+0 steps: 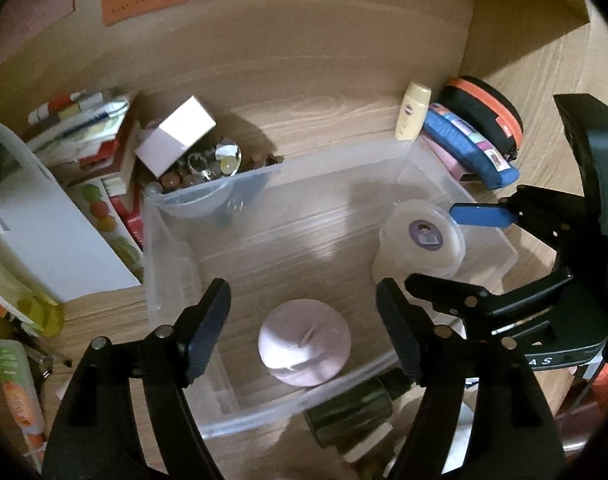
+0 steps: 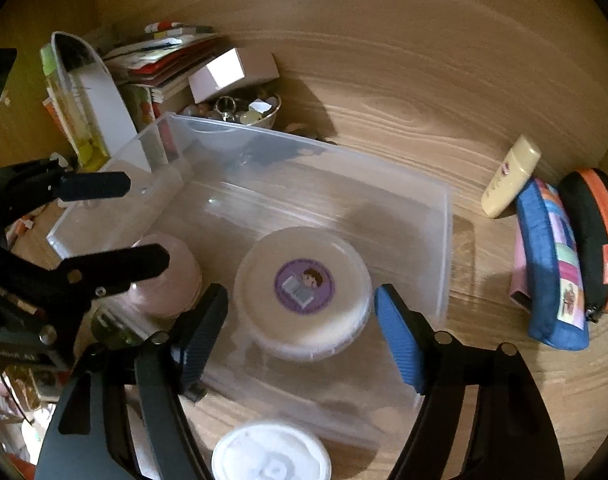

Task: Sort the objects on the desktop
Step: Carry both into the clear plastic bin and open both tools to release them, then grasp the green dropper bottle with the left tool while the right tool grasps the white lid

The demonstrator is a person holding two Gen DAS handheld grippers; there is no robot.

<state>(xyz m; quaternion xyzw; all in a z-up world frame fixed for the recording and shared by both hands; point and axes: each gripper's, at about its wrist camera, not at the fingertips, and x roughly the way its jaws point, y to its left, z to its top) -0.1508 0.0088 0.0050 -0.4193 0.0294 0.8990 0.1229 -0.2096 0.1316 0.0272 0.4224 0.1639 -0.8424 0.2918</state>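
Clear plastic bin (image 2: 444,240) on wooden desk (image 2: 424,120), holding white round tub with purple sticker (image 2: 304,286) and pale pink jar (image 1: 304,340); left gripper (image 1: 304,336) spread above jar, right gripper (image 2: 299,336) spread around tub, neither gripping anything

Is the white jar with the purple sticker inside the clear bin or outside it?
Inside. The white jar sits on the floor of the clear bin, within its walls, lid up, next to a pink jar.
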